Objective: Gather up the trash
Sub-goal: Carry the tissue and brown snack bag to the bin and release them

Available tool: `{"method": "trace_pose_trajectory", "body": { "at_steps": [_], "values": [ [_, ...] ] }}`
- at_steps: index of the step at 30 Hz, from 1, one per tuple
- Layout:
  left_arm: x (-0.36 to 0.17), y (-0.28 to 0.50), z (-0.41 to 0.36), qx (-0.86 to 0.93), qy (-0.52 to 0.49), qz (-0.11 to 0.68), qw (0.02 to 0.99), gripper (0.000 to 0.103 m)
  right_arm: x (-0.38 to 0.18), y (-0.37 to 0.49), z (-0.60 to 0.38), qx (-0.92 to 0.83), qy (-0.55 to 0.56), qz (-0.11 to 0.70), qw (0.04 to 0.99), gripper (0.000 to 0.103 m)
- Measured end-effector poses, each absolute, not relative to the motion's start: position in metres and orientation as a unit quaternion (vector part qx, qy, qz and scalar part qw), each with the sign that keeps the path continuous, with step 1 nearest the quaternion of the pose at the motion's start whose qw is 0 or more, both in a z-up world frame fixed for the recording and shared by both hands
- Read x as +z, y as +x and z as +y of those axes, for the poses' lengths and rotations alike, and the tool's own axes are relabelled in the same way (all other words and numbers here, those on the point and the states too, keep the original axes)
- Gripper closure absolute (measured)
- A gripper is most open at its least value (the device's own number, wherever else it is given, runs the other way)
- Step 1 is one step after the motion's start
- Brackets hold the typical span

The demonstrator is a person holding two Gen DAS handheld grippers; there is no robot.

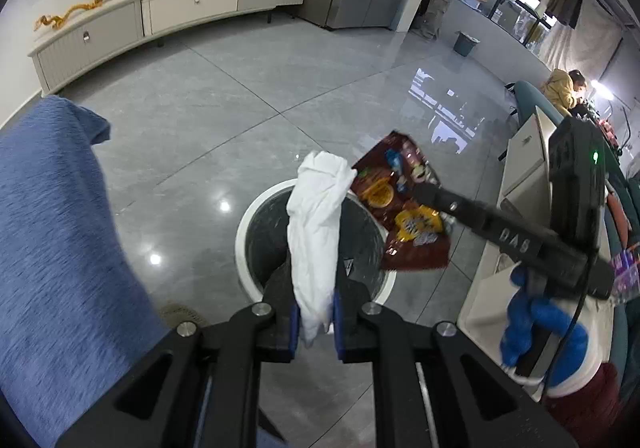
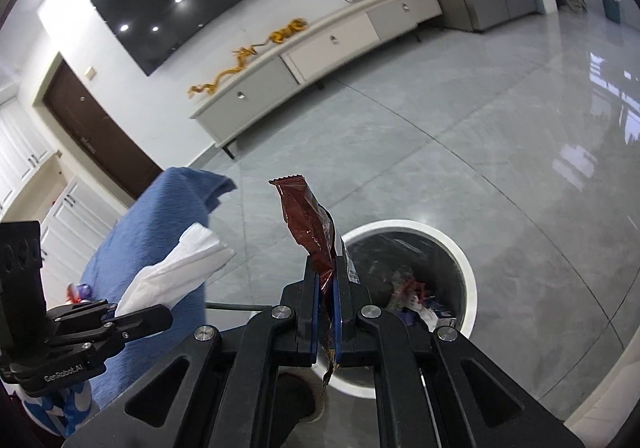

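My left gripper [image 1: 315,276] is shut on a crumpled white tissue [image 1: 318,224] and holds it over the round white-rimmed trash bin [image 1: 244,219]. My right gripper [image 2: 328,272] is shut on a dark red snack wrapper [image 2: 306,219], just left of the same bin [image 2: 466,268], which holds some trash inside. In the left wrist view the right gripper [image 1: 430,193] holds the wrapper [image 1: 396,207] at the bin's right rim. In the right wrist view the left gripper [image 2: 120,318] shows at the left with the tissue [image 2: 176,268].
A blue cloth-covered surface [image 1: 52,240] lies at the left, also in the right wrist view [image 2: 160,232]. A long white TV cabinet [image 1: 160,11] stands along the far wall. A white table edge [image 1: 524,151] and a person's blue glove [image 1: 536,324] are at the right. Grey tiled floor surrounds the bin.
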State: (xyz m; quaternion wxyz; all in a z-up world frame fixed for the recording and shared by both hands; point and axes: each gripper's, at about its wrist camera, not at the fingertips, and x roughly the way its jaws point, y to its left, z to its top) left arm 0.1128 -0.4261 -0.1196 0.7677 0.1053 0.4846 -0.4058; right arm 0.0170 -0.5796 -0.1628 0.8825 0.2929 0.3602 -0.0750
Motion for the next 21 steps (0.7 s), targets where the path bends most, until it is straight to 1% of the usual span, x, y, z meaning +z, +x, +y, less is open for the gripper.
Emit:
{"method": "trace_pose_trajectory", "body": {
  "at_steps": [6, 8, 9, 10, 11, 12, 14, 21],
  "values": [
    [-0.137, 0.135, -0.456, -0.403, 0.086, 0.499, 0.762, 0.090, -0.185, 0.040, -0.587, -0.088, 0.291, 0.380, 0.874, 0.094],
    [-0.142, 0.141, -0.460, -0.404, 0.078, 0.507, 0.757, 0.088, -0.192, 0.047, -0.590, -0.091, 0.288, 0.388, 0.871, 0.094],
    [-0.144, 0.144, -0.461, -0.404, 0.074, 0.511, 0.755, 0.080, -0.194, 0.049, -0.590, -0.093, 0.285, 0.391, 0.870, 0.094],
    [-0.146, 0.145, -0.463, -0.405, 0.070, 0.514, 0.753, 0.066, -0.198, 0.052, -0.590, -0.097, 0.282, 0.397, 0.868, 0.093],
    [-0.147, 0.147, -0.463, -0.406, 0.063, 0.514, 0.753, 0.053, -0.200, 0.053, -0.592, -0.099, 0.281, 0.400, 0.867, 0.088],
    [-0.148, 0.146, -0.463, -0.407, 0.059, 0.513, 0.754, 0.050, -0.201, 0.054, -0.593, -0.101, 0.281, 0.402, 0.866, 0.083],
    [-0.149, 0.147, -0.462, -0.409, 0.054, 0.514, 0.752, 0.050, -0.203, 0.052, -0.594, -0.107, 0.282, 0.403, 0.864, 0.080],
    [-0.144, 0.138, -0.455, -0.412, 0.058, 0.506, 0.755, 0.050, -0.193, 0.037, -0.593, -0.125, 0.270, 0.400, 0.867, 0.079]
  ]
}}
